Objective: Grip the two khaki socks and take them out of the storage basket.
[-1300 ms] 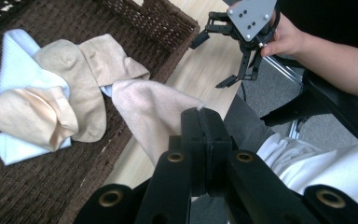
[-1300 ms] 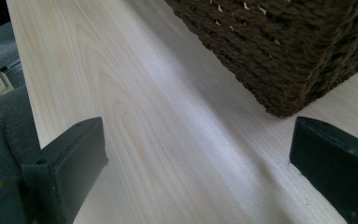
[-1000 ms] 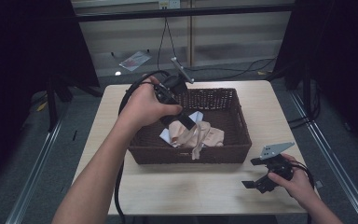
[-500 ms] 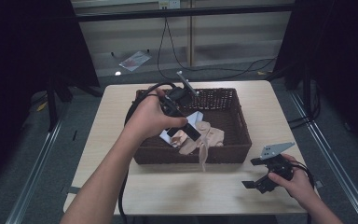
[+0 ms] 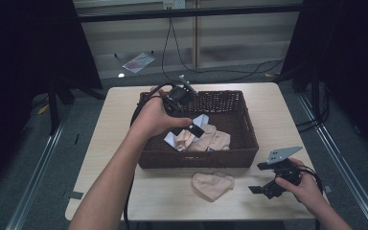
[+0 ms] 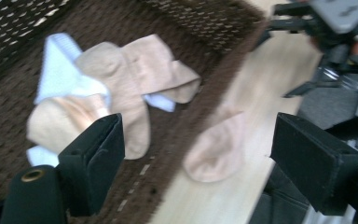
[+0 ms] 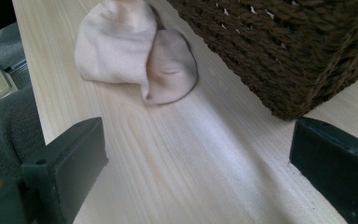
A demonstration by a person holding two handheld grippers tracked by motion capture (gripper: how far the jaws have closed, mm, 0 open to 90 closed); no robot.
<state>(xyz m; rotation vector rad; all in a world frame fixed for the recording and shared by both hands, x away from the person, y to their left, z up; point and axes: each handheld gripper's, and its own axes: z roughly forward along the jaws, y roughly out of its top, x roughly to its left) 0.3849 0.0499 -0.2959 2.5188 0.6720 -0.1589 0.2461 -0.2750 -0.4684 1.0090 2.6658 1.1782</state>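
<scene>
From the high view we see the whole light wooden table with a dark brown woven basket in the middle of it. The left hand holds the left hand-held gripper over the basket, and the right hand holds the right hand-held gripper low over the table near the right front corner. One peach sock lies on the table just in front of the basket. The left hand-held gripper view looks down into the basket, so there we see more peach socks in a soft heap, mixed with a white cloth, and the lone sock past the rim. Its jaws are spread wide with nothing between them. The right hand-held gripper view sits close to the table, so the sock looks big: it is folded over and rumpled, right beside the basket wall. Its jaws are also wide apart and hold nothing.
</scene>
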